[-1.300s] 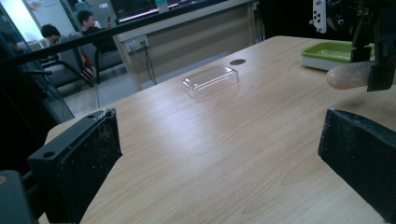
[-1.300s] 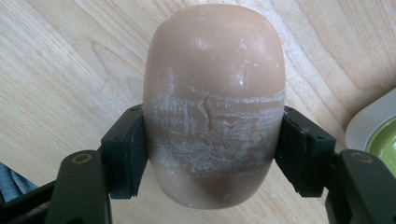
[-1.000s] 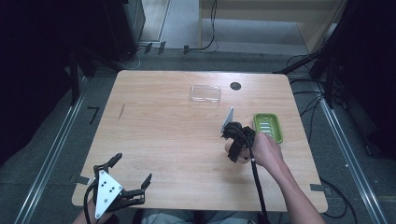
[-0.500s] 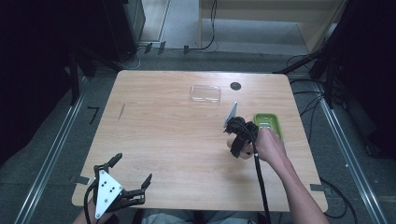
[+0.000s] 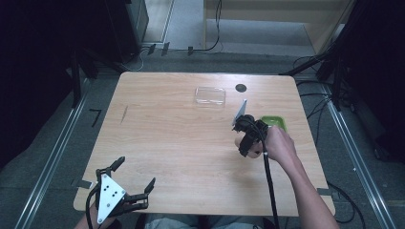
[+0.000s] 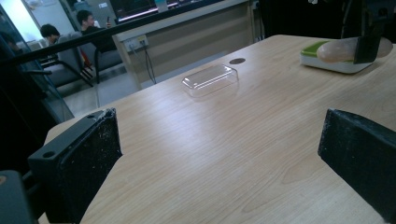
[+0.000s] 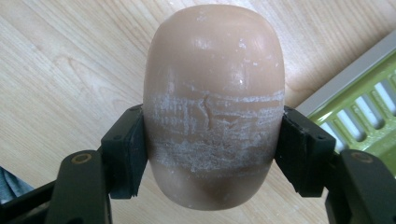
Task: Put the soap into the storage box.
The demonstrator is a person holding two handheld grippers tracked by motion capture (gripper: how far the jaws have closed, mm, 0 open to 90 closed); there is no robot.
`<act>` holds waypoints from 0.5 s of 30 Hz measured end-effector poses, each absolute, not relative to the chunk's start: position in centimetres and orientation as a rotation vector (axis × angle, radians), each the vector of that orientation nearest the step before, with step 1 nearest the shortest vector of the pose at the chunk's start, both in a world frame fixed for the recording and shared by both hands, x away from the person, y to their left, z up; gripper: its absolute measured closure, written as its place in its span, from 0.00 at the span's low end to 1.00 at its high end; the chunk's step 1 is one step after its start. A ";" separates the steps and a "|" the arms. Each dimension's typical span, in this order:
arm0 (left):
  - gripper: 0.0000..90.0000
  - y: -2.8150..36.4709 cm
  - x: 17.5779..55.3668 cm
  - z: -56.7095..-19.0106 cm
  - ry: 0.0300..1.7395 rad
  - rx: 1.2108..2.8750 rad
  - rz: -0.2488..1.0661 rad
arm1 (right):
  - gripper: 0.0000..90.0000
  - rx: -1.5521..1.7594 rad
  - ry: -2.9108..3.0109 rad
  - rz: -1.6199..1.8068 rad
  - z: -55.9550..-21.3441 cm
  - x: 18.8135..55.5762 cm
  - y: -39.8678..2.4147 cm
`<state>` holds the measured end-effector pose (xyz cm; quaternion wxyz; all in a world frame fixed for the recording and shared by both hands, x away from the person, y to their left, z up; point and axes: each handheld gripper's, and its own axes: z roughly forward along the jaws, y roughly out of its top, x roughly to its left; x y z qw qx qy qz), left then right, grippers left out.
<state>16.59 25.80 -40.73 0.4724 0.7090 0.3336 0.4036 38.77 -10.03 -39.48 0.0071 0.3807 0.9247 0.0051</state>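
You have the tan bar of soap [image 7: 214, 102] clamped between the jaws of your right gripper [image 5: 247, 136], lifted clear of the counter [image 5: 181, 138] just beside the green soap dish [image 5: 278, 122]. The carrying step looks to be in hand. The next move likely calls for swinging the soap over the dish's slotted green tray and lowering it flat before you release; keep it level, since the scuffed sides may slip. Your left gripper [image 5: 125, 188] rests at the near left edge, jaws spread wide and holding nothing. The clear plastic lid [image 5: 210, 95] lies well apart, toward the far edge.
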 end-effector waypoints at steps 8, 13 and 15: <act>0.00 25.8 16.6 -40.7 0.818 1.736 0.989 | 0.37 1.213 2.879 0.045 -39.0 39.4 -10.7; 0.00 25.8 16.6 -40.7 0.820 1.735 0.990 | 0.37 1.225 2.871 0.055 -38.7 39.9 -11.3; 0.00 25.8 16.5 -40.7 0.819 1.735 0.989 | 0.37 1.235 2.866 0.061 -38.7 40.0 -11.5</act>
